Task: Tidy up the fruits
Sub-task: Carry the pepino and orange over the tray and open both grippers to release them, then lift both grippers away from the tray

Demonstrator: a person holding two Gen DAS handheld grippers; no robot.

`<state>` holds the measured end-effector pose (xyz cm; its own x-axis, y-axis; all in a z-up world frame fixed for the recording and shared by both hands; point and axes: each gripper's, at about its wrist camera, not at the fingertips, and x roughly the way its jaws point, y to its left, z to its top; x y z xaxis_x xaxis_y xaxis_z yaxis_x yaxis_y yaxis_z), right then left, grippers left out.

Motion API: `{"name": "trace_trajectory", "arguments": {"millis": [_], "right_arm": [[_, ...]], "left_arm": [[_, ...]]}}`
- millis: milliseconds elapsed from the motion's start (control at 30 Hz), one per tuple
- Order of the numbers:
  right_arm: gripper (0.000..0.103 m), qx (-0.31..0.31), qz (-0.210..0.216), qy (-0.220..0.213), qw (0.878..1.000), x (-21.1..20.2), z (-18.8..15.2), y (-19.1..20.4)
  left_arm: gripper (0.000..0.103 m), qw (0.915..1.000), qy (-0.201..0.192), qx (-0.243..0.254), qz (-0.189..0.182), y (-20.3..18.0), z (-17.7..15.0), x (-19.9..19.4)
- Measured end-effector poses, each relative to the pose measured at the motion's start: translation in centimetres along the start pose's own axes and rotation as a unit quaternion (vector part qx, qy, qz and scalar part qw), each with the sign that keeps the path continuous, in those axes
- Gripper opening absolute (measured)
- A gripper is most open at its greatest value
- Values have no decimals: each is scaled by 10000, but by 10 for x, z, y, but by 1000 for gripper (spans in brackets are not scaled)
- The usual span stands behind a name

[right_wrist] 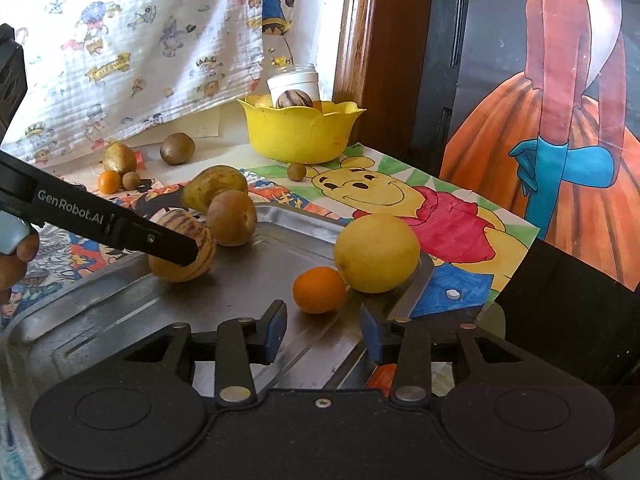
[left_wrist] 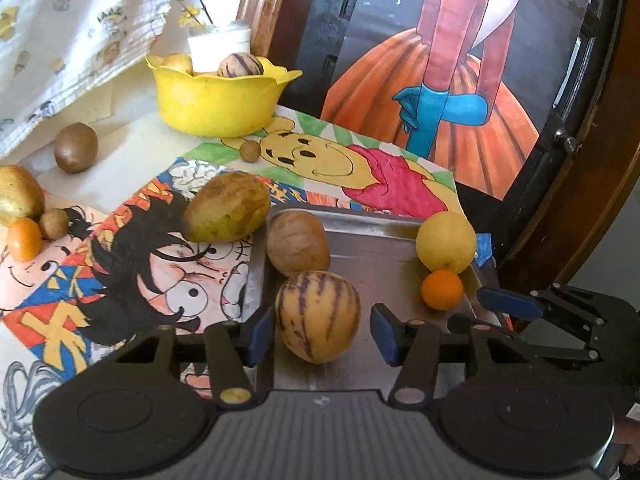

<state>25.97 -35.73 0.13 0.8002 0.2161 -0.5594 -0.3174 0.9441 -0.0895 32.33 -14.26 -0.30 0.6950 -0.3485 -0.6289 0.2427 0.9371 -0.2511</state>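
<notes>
A striped yellow-purple melon point(left_wrist: 317, 316) lies on the metal tray point(left_wrist: 384, 256) between the open jaws of my left gripper point(left_wrist: 316, 334); the left pad seems to touch it, the right pad stands apart. It also shows in the right wrist view point(right_wrist: 182, 246), partly behind the left gripper's finger. A brown fruit point(left_wrist: 298, 242) sits just behind it. A yellow lemon point(right_wrist: 376, 253) and a small orange point(right_wrist: 319, 290) sit on the tray point(right_wrist: 120, 320) ahead of my open, empty right gripper point(right_wrist: 322, 334). A mango point(left_wrist: 226, 212) lies left of the tray.
A yellow bowl point(left_wrist: 218, 100) with fruit and a white jar point(left_wrist: 220, 46) stands at the back. A kiwi point(left_wrist: 76, 147), a small tangerine point(left_wrist: 24, 239), a yellow fruit point(left_wrist: 18, 196) and small brown balls point(left_wrist: 250, 150) lie on the drawings. A framed picture point(left_wrist: 460, 60) leans at the right.
</notes>
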Motion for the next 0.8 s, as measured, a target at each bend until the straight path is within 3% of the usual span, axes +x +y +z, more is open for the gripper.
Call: {"name": "trace_trajectory", "arguments": {"millis": [167,367,533,800], "right_arm": [[60,15,44,-84,10000,-21,0,9],[76,25,147,-198,9997,-50,-2,26],[87,-2,293,-229,9993,-76,-6,47],[101,87,591,-208,9980,-116,-15,83]], "left_arm": [[80,9998,-170,12,126,-2,-7,-21],[97,9990,-293,-48,337,3,-23,-51],[102,9978,-400,-183,505,11,-43,-82],[102,9954,-547,-158,773,21,-77,-133]]}}
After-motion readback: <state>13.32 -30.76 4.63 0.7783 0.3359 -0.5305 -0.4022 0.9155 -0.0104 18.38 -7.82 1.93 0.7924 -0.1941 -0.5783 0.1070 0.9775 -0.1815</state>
